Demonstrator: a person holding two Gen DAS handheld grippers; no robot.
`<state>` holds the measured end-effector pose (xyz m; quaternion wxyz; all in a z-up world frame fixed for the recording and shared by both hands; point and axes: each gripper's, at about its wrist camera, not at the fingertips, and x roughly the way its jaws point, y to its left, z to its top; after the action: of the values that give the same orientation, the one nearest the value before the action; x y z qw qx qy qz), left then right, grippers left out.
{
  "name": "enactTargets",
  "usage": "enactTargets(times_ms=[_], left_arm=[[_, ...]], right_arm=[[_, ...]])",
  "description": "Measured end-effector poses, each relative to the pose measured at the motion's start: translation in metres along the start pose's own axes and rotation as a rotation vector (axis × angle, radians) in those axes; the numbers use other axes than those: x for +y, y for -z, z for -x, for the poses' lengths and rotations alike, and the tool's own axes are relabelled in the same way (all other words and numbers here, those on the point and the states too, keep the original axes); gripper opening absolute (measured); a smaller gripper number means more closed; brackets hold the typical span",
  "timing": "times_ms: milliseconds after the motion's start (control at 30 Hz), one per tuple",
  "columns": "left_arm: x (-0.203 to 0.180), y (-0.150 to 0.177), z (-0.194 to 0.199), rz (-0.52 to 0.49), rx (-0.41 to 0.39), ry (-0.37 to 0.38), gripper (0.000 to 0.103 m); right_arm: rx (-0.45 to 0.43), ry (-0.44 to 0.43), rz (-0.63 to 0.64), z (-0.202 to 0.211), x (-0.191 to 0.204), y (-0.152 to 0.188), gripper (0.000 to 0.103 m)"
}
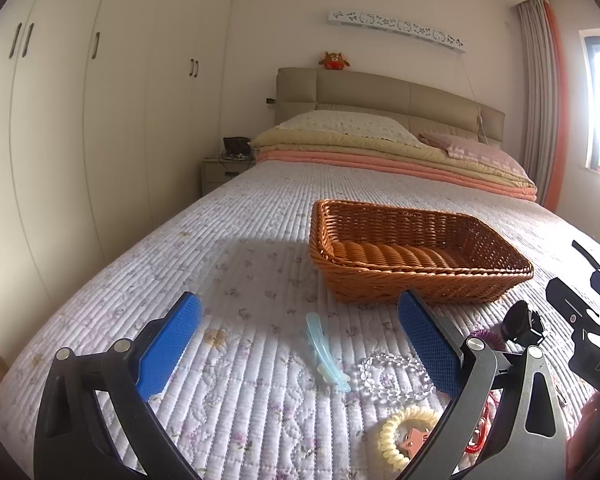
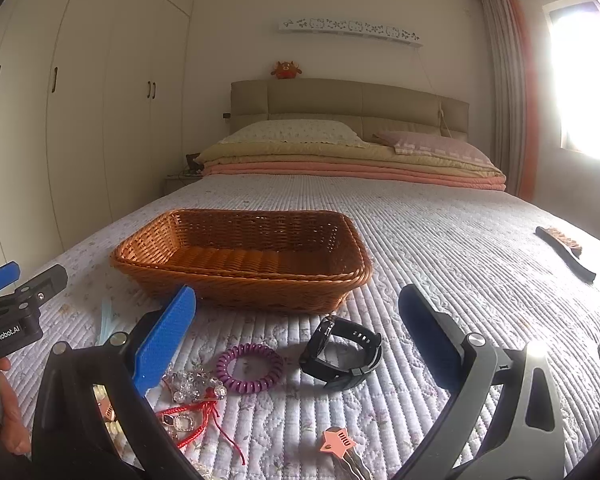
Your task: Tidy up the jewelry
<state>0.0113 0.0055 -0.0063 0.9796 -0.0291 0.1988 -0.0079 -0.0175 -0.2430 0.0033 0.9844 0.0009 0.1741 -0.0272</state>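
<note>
An empty brown wicker basket (image 1: pixel 416 256) (image 2: pixel 244 256) sits on the quilted bed. In front of it lie a light blue hair clip (image 1: pixel 324 352), a clear bead bracelet (image 1: pixel 392 372) (image 2: pixel 196 386), a cream coil hair tie (image 1: pixel 404 436), a purple coil hair tie (image 2: pixel 249 368), a black watch (image 2: pixel 342 354) (image 1: pixel 522 322), a red cord bracelet (image 2: pixel 188 420) and a pink star clip (image 2: pixel 337 442). My left gripper (image 1: pixel 300 324) is open above the blue clip. My right gripper (image 2: pixel 298 312) is open above the purple tie and watch. Both are empty.
A black brush (image 2: pixel 566 252) lies on the bed at the right. Folded blankets and pillows (image 2: pixel 352 160) are stacked at the headboard. White wardrobes (image 1: pixel 100 120) line the left wall. A window (image 2: pixel 584 80) is at the right.
</note>
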Motion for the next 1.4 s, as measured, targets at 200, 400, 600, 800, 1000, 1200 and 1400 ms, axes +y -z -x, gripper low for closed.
enactTargets(times_ms=[200, 400, 600, 800, 1000, 1200, 1400], left_arm=[[-0.0005, 0.0004, -0.0006, 0.0, 0.002, 0.0, 0.096], [0.0008, 0.0013, -0.0019, 0.0, 0.006, 0.002, 0.096], [0.0006, 0.0018, -0.0027, -0.002, 0.009, 0.003, 0.096], [-0.0002, 0.0027, -0.0034, -0.003, 0.011, 0.0, 0.096], [-0.0005, 0.0025, -0.0034, -0.005, 0.011, 0.0, 0.096], [-0.0004, 0.0022, -0.0032, -0.006, 0.013, 0.0, 0.096], [-0.0003, 0.0022, -0.0031, -0.006, 0.013, 0.0, 0.096]], right_arm=[[0.001, 0.001, 0.003, -0.0001, 0.0009, 0.0008, 0.097], [-0.001, 0.002, 0.001, 0.0004, 0.0007, 0.0005, 0.097], [-0.002, 0.001, 0.001, 0.0007, 0.0007, 0.0004, 0.097], [0.0, 0.001, 0.001, 0.0003, 0.001, 0.0001, 0.097], [0.003, 0.001, -0.001, 0.0002, -0.0001, 0.0003, 0.097], [0.004, 0.001, 0.0, 0.0, -0.0004, -0.0001, 0.097], [0.005, 0.001, 0.001, -0.0003, -0.0004, 0.0, 0.097]])
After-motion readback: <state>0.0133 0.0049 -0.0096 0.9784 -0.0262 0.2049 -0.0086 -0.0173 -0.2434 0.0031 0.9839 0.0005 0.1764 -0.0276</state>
